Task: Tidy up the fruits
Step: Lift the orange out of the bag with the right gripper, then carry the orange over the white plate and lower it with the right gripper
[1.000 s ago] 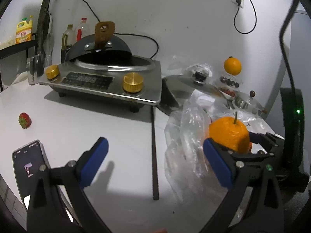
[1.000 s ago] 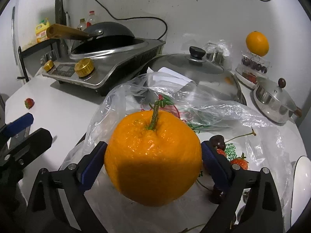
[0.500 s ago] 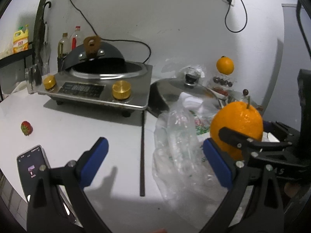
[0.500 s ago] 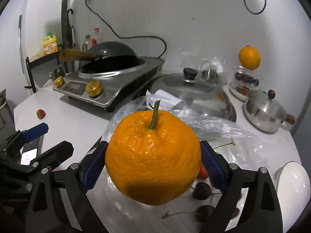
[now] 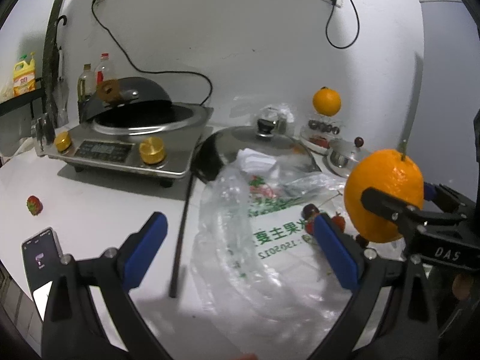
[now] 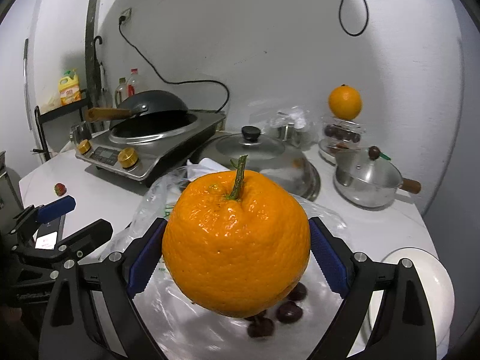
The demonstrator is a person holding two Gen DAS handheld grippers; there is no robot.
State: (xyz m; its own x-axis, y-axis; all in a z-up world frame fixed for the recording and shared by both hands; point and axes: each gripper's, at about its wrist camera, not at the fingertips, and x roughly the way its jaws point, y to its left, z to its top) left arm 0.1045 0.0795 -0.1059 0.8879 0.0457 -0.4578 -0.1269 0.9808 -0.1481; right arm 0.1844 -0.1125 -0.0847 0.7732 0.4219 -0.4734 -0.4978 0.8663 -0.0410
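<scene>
My right gripper (image 6: 237, 255) grips the orange (image 6: 237, 240) above the bag (image 5: 264, 255); my left gripper (image 5: 240, 243) hovers level, wide open, empty.

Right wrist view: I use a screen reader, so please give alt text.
The right gripper clamps a large stemmed orange above a clear plastic bag with dark cherries. Behind stand a steel cooktop, a glass pot lid and another orange.
</scene>
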